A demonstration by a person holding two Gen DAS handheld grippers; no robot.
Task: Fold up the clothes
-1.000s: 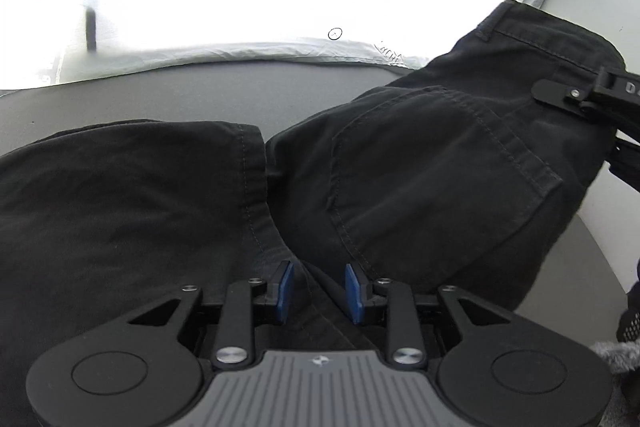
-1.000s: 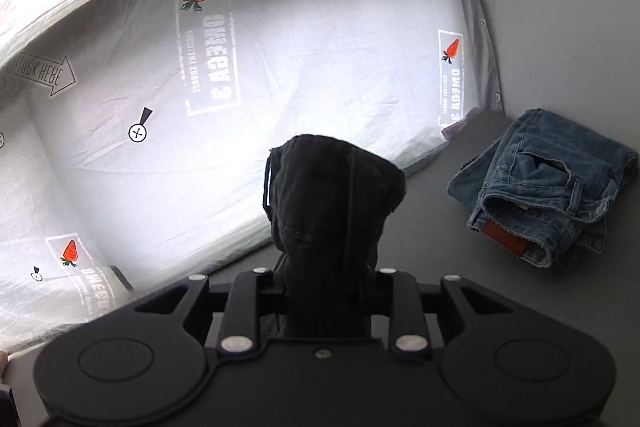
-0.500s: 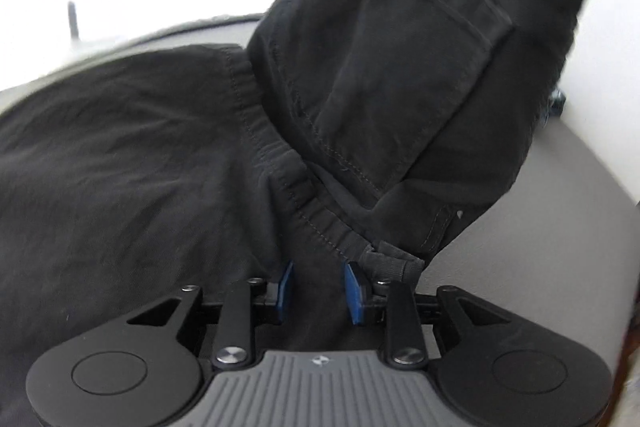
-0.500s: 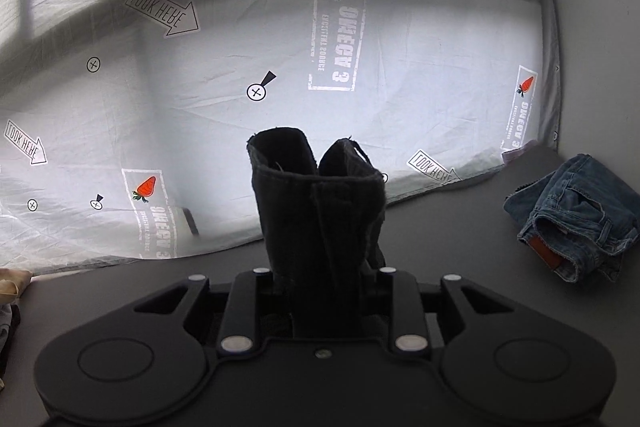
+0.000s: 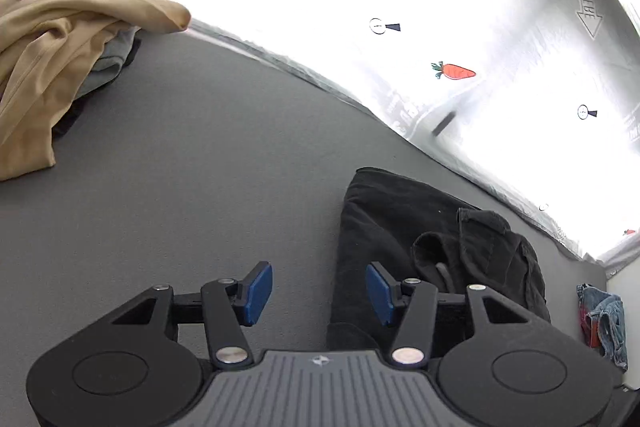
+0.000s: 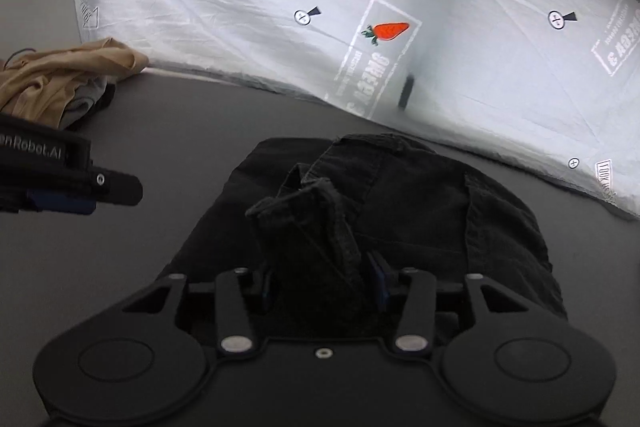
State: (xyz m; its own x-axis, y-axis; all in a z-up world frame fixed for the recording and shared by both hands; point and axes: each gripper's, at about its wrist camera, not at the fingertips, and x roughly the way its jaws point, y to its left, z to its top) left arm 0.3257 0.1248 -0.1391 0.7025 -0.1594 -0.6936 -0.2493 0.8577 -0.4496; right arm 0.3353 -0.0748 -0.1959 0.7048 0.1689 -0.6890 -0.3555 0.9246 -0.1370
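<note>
Letting go looks half done: the left claw (image 5: 318, 291) has just been opening and stands apart over bare bench (image 5: 192, 187), the black trousers (image 5: 420, 227) bundled at its three o'clock. The right claw (image 6: 322, 285) has also been opening, cloth still between its pads. Withdrawing could snag the waistband (image 6: 320, 203), undoing the fold.

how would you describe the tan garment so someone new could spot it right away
Start at the grey table that runs up to the white printed backdrop. In the table's far left corner lies a loose heap of clothes, and the tan garment is draped over it. Its light beige colour stands out; the black pants are dark.
</note>
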